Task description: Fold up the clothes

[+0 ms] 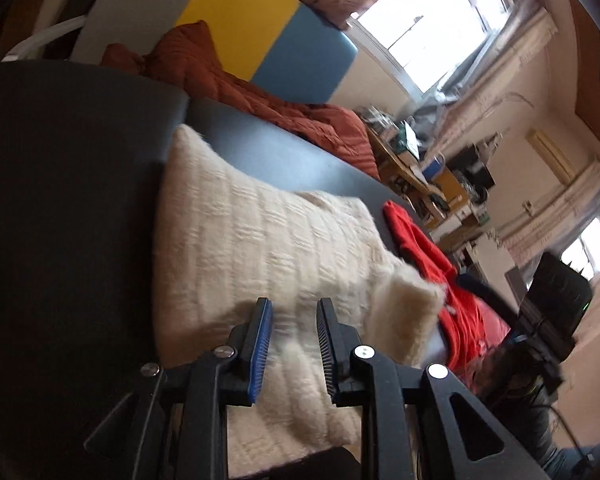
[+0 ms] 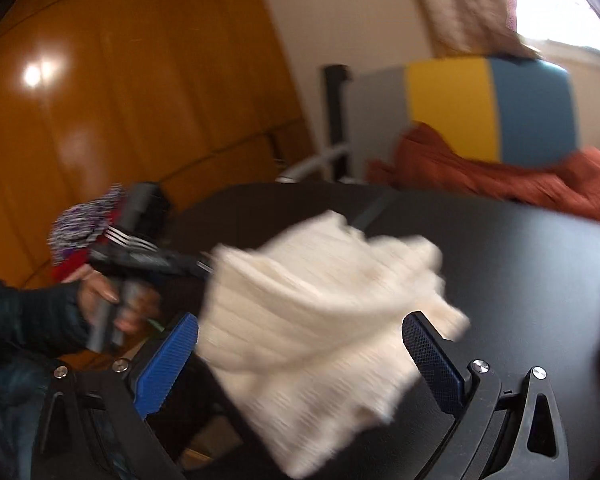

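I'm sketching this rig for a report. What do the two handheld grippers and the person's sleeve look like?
Both grippers have black, angular plastic frames with silver screw heads. The left gripper has narrow ribbed pads, one blue. The right gripper has broad blue textured pads. The person's left hand emerges from a dark quilted sleeve.

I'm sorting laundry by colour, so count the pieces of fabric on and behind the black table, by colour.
Cream: 1, the knit sweater on the black table
Bright red: 1, the red garment beside it
Rust orange: 1, the quilted fabric behind the table
Total: 3
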### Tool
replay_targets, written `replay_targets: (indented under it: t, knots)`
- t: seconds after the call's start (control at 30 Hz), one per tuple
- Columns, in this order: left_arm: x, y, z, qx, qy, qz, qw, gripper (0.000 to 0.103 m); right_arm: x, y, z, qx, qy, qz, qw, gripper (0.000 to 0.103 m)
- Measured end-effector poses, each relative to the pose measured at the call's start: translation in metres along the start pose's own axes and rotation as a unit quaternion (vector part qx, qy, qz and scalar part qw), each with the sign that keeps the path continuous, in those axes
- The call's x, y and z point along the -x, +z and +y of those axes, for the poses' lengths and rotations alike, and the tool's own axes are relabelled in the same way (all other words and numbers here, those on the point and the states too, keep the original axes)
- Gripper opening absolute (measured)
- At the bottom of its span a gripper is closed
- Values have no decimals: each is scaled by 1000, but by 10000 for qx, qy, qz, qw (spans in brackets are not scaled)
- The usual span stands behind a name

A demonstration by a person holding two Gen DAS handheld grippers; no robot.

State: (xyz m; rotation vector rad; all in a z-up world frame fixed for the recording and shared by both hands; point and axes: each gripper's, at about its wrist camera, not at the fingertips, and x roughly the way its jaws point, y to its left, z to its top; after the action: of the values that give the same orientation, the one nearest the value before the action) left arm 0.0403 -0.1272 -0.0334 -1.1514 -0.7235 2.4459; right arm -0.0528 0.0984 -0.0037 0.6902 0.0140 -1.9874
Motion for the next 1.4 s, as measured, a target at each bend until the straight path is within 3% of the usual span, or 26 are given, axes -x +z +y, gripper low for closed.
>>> replay_targets:
  t: [0.07,0.2,0.33,0.4,0.47,0.57,0.7,0.87,1.0,1.27,1.37,1.4]
  knots:
    - [-12,-4,-7,-86,-160,217,9996,21,-20,12,13,181,306,96,9993,103]
    - [-21,-13,-16,-268,-446,475,9975,21,-59,12,25,168,748,762,9941,103]
    - [-5,-12,-10,-198,-828,282,9960,21,-66,-28,25,-128,905,1398,9859,103]
    - [-3,-9,-3,-102,-769,210,9968,21,-64,-56,17,-505,889,1528,9829,103]
    - [-5,-6,5,-12,-685,207,9974,21,-57,-77,11,-888,837,1473,9815,103]
    - [-12,-11,5,-95,-668,334,9972,21,-38,-85,5,-1362,782,1013,9824,103]
    - [-23,-19,-3,-225,-723,499,9959,21,-17,-66,-11,-1752,593,383,9820,103]
    - [-25,-23,-2,-251,-764,529,9954,21,-27,-33,-39,-2371,599,-247,9693,103]
    - [-25,-24,-1,-318,-761,544,9951,21,-57,-15,-62,-2876,557,-350,9555,100]
    - [-28,-26,-6,-620,-667,576,9942,21,-101,9,-98,-3095,366,-43,9502,94]
    - [-28,-27,-5,-630,-687,573,9940,21,-116,9,-113,-3349,303,136,9417,85]
    - [-28,-28,-5,-656,-676,565,9939,21,-119,8,-117,-3426,284,182,9389,77]
